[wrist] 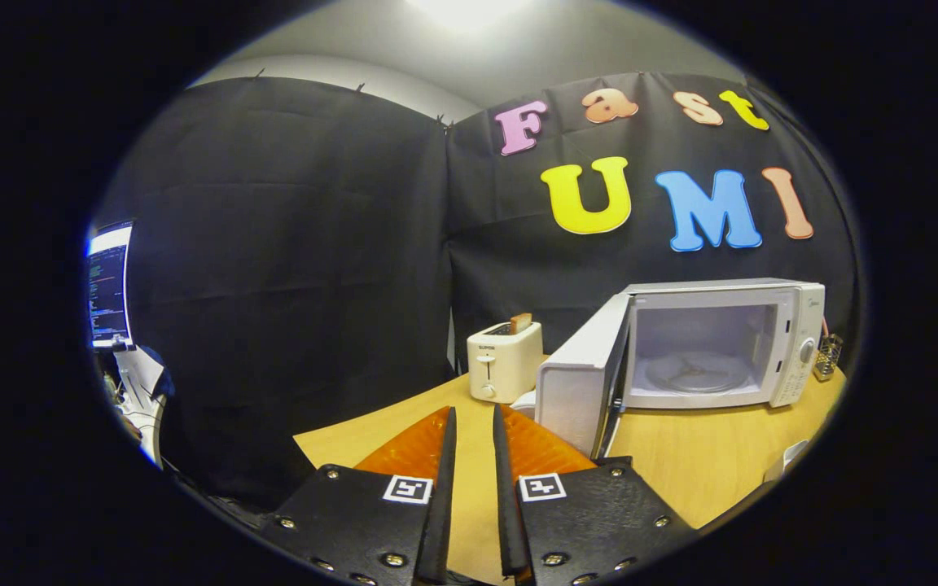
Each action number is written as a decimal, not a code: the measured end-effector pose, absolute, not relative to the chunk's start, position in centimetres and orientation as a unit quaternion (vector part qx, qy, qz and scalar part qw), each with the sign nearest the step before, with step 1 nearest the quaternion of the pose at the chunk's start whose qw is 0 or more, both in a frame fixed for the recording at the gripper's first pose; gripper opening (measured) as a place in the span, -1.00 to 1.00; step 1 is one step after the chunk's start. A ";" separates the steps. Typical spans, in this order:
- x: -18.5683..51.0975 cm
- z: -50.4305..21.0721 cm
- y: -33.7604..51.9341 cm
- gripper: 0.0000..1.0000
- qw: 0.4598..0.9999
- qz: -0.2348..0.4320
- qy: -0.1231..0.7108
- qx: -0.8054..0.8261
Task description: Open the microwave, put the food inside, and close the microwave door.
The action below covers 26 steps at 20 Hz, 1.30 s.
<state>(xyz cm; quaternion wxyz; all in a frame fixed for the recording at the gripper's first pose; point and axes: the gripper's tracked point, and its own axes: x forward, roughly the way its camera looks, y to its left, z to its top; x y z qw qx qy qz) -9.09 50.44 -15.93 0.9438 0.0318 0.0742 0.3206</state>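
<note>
A white microwave (795,342) stands on the wooden table (705,456), beyond my fingers and to the right. Its door (579,382) is swung wide open to the left, and the cavity with the glass turntable (697,370) holds nothing. Left of the door stands a white toaster (504,362) with a slice of bread (520,322) sticking up from its slot. My gripper (473,409) hangs over the table's near left part, short of the door. Its fingers stand a narrow gap apart, with only the table surface showing between them.
A small white thing (523,400) lies between the toaster and the door's foot. A little wire basket (828,356) stands right of the microwave. Another white object (786,460) pokes in at the table's near right edge. A monitor (108,285) glows far off to the left.
</note>
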 end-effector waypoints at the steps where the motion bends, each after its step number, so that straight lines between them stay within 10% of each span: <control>1: -8.6 -16.1 51.0 -0.51 0.943 0.321 0.075 0.032; 8: -8.2 -17.4 56.6 -0.62 0.920 0.383 0.075 0.032; 14: -14.5 -13.6 52.7 0.11 0.900 0.431 0.054 0.042; 18: -12.6 -10.8 43.8 0.75 0.934 0.357 0.016 0.016; 26: -9.6 -10.1 24.6 0.75 0.987 0.158 0.004 0.006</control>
